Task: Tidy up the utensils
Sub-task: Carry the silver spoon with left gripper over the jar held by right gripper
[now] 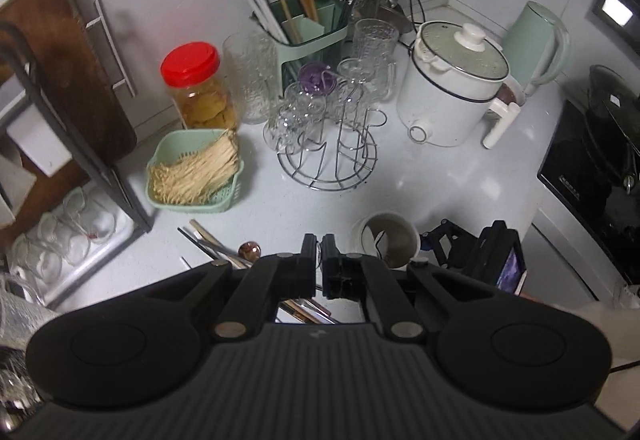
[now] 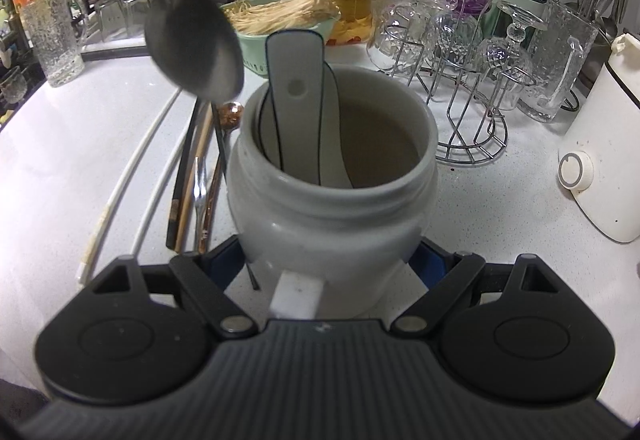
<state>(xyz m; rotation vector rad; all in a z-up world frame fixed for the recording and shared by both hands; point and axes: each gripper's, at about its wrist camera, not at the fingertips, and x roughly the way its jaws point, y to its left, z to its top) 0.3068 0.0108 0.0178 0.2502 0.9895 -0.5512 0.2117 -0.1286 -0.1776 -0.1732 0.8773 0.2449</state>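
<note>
The fingers of the left gripper (image 1: pixel 319 254) are seen pressed almost together, and a thin handle appears to be pinched in the narrow gap between them; the tool is held high above the white surface (image 1: pixel 440 192) and aimed steeply down. In the right wrist view a metal spoon (image 2: pixel 195 48) is seen hanging in the air, its thin handle running up and to the left out of frame, its blurred bowl lowest, just left of the rim of the grey jar (image 2: pixel 332 208). The fingers of the right gripper (image 2: pixel 332 260) are spread wide around the lower body of that jar, one on each side; whether the pads touch it cannot be told. The jar stands upright on the surface, and a white ceramic spoon (image 2: pixel 298 108) is leaned inside it, handle end up. To the jar's left, loose chopsticks and utensils (image 2: pixel 192 176) lie flat, long axes running away from the camera.
</note>
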